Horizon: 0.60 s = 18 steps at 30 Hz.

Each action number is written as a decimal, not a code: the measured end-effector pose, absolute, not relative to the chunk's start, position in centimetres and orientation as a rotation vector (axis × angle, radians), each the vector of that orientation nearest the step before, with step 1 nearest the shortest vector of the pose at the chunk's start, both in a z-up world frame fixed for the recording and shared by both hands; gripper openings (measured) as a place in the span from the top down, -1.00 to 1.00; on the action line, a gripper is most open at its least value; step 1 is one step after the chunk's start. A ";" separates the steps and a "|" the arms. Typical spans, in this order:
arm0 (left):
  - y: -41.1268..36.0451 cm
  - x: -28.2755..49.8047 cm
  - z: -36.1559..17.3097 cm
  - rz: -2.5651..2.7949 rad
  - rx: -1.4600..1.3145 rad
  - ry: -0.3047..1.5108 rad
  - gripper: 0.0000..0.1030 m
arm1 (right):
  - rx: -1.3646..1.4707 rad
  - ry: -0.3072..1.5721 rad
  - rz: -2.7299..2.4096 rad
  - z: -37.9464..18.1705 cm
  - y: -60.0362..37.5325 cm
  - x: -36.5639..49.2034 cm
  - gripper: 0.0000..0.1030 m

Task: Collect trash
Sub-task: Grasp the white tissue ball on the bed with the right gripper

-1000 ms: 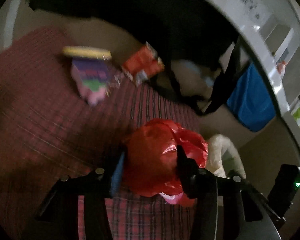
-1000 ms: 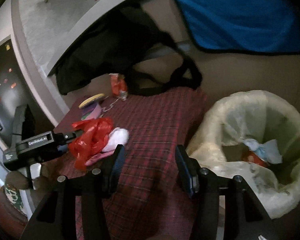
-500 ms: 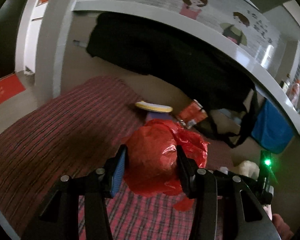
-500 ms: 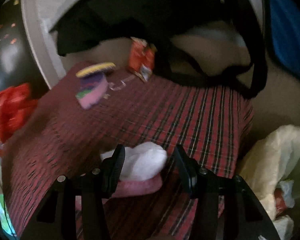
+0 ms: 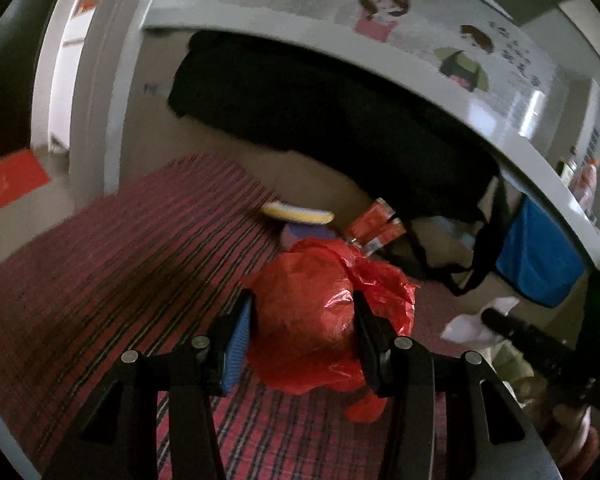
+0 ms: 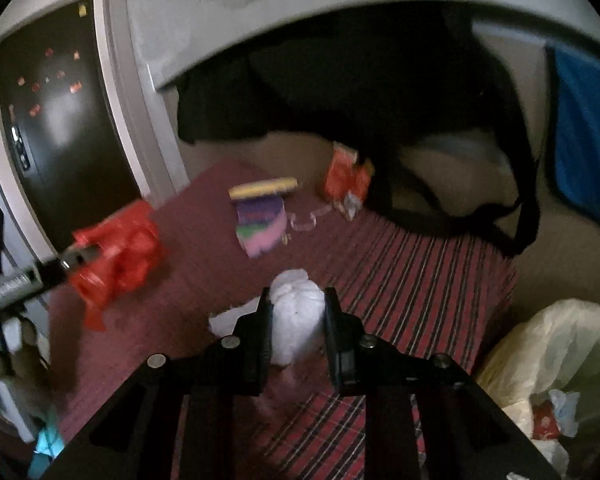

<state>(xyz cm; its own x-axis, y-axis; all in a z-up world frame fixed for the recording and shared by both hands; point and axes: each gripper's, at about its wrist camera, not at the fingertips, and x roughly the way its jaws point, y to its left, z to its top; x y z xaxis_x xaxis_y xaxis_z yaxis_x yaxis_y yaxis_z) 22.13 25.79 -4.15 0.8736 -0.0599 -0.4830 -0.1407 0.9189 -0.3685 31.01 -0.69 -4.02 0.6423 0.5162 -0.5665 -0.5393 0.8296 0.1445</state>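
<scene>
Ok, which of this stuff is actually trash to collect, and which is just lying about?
Job:
- red plastic bag, in left tool
- white wad, in right tool
- orange wrapper
- lined bin

Lying about:
- black bag
- blue cloth
- plaid cover
- purple-and-pink item (unclear)

1. The right gripper (image 6: 297,322) has just been closing: its jaws, wide apart a second ago, now press on the white wad (image 6: 296,320) between them.
2. That wad, lying on the red plaid cloth (image 6: 420,280) a moment ago, now rides up off it in the right gripper's grasp.
3. The right gripper's view swings from the lined trash bin (image 6: 560,360), then central at right, to the cloth; the bin now sits at the lower right edge.
4. The left gripper (image 5: 302,330) lifts the red plastic bag (image 5: 320,312) higher above the cloth; its view tilts up to the wall pictures.
</scene>
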 end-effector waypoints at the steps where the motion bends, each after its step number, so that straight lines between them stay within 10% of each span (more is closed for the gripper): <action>1: 25.2 22.0 -3.6 0.039 -0.393 0.496 0.07 | -0.036 0.613 0.598 -3.2 -1.1 30.6 0.60; 18: 15.8 21.4 1.6 -0.035 -0.228 0.384 0.07 | 0.028 0.463 0.526 2.0 -9.5 27.4 0.60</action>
<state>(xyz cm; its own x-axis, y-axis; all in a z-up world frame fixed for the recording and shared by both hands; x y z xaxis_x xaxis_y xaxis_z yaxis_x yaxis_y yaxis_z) 21.40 15.83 1.59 0.9268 -0.0770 -0.3677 -0.0093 0.9738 -0.2274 27.35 -9.47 2.02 0.7642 0.4902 -0.4191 -0.4778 0.8668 0.1426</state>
